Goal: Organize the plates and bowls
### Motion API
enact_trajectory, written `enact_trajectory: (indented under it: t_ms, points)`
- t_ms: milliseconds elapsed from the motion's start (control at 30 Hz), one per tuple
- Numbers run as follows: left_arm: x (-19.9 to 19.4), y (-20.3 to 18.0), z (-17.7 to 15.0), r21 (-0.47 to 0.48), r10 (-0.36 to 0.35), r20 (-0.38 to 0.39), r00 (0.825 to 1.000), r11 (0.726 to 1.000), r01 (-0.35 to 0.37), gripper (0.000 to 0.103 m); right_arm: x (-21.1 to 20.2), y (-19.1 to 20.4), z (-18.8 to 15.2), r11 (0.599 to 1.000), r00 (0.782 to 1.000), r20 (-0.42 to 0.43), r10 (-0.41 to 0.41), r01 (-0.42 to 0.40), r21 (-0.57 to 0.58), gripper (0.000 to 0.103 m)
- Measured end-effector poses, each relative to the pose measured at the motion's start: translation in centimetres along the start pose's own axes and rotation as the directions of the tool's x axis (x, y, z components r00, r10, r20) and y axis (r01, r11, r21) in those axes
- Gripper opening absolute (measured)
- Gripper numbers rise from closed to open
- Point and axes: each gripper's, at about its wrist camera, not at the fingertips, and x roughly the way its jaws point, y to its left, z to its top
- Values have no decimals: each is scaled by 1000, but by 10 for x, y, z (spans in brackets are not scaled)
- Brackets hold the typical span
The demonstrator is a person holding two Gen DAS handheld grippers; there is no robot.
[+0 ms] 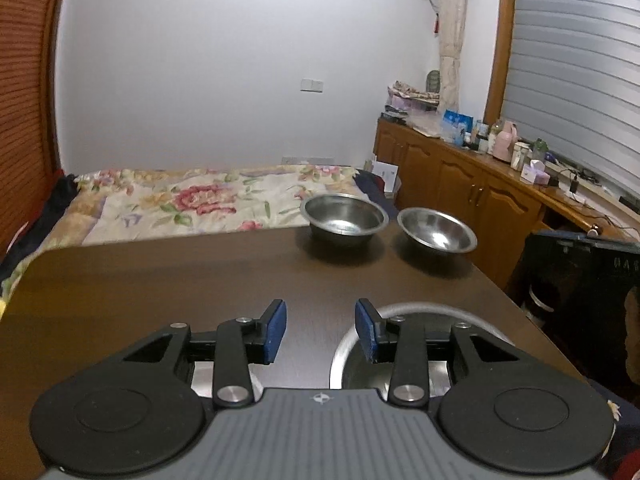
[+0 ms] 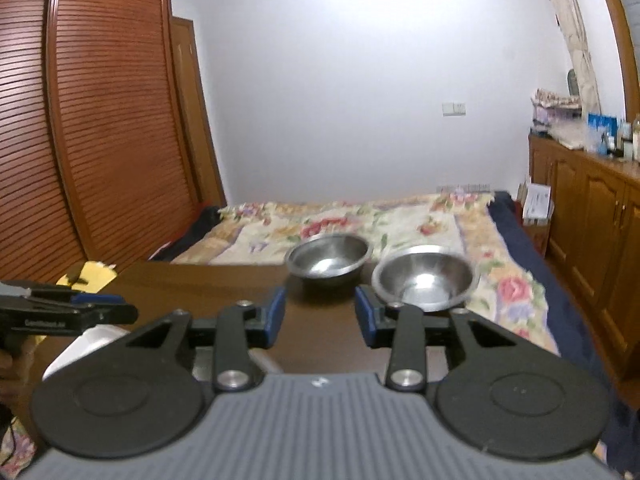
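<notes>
The left gripper (image 1: 320,330) has its jaws spread wide with nothing between them, hovering over the dark brown surface (image 1: 160,280). Its right blue pad (image 1: 366,328) sits above the rim of a near steel bowl (image 1: 404,310), though contact cannot be told. The right gripper (image 2: 320,314) likewise has its jaws parted and holds nothing. Toward the far edge of the surface stand two more steel bowls, the left bowl (image 1: 344,218) and the right bowl (image 1: 437,230), upright, just beside each other. Behind them lies a bed with a floral quilt (image 1: 192,200); a wooden cabinet (image 1: 460,184) runs along the right.
</notes>
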Motion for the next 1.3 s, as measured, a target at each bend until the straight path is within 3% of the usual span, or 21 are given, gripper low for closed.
enact_trajectory:
  t_ms: [133,467,733,1300]
  points:
    - [20,2,21,34,6,9,1000,999,-7,41,30,-14,9,1000,1000,1,-9,9,-16,41]
    - [75,10,49,13,-6,-35,999,1000,7,41,112,-25,14,999,998,-55,35,-33,26,41]
    - [128,20,64,-25,-25,-84,996,999,23,41,167,-36,18,997,996,-85,-2,8,75,41]
    - [209,23,78,-98,-76,-152,985,993,62,40,179,-31,14,998,993,-115,26,-20,52,41]
